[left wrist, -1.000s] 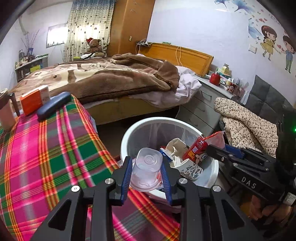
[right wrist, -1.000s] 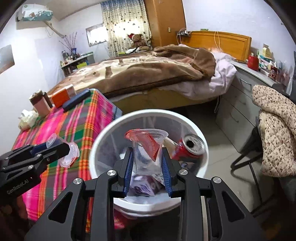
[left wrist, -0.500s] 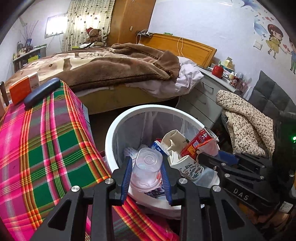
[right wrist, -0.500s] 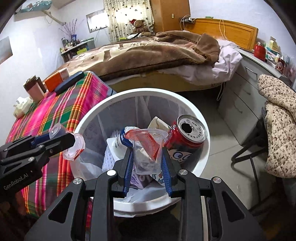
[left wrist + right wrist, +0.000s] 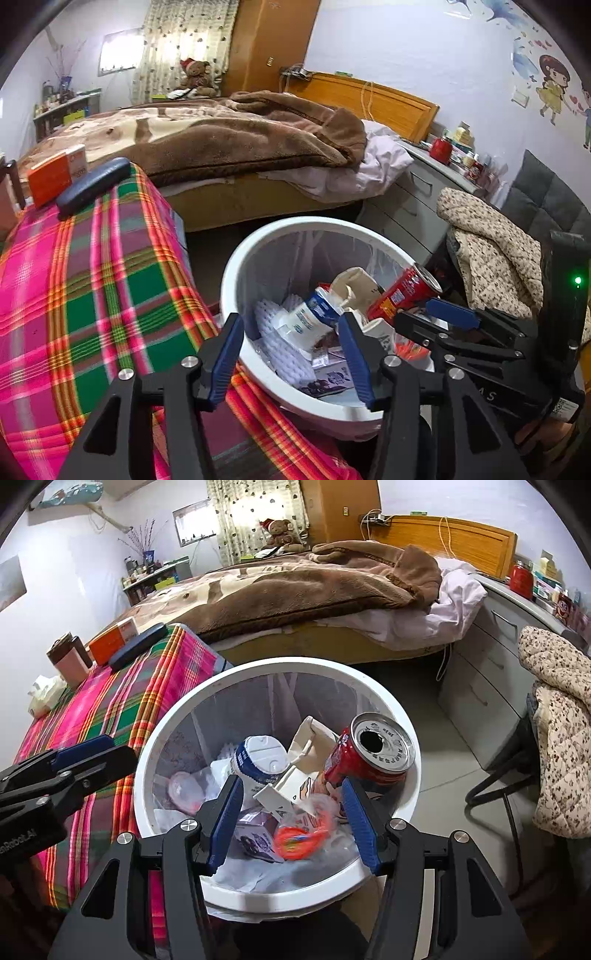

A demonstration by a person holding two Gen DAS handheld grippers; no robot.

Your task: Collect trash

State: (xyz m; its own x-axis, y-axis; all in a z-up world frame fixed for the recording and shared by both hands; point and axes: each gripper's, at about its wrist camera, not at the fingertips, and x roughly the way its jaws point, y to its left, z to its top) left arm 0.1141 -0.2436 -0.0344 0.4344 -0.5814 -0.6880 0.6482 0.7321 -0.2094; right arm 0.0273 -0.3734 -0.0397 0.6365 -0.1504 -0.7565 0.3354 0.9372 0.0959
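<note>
A white trash bin (image 5: 173, 716) lined with a clear bag stands beside the plaid table; it also shows in the left wrist view (image 5: 236, 258). It holds a red soda can (image 5: 365, 753), a blue-and-white bottle (image 5: 258, 757), cartons and other trash. A clear plastic cup (image 5: 184, 788) lies at the bin's left side, and a clear cup with a red wrapper (image 5: 306, 830) lies near its front. My left gripper (image 5: 291, 358) is open and empty over the bin's near rim. My right gripper (image 5: 293, 821) is open and empty above the bin.
The table with a pink and green plaid cloth (image 5: 85, 295) holds an orange box (image 5: 55, 173) and a dark case (image 5: 92, 186). A bed with a brown blanket (image 5: 240, 140) lies behind. Grey drawers (image 5: 491, 664) and a chair with a floral quilt (image 5: 557, 738) stand on the right.
Both grippers have opened over the bin. The clear cup left my left gripper and the cup with the red wrapper left my right gripper; both now lie in the bin.
</note>
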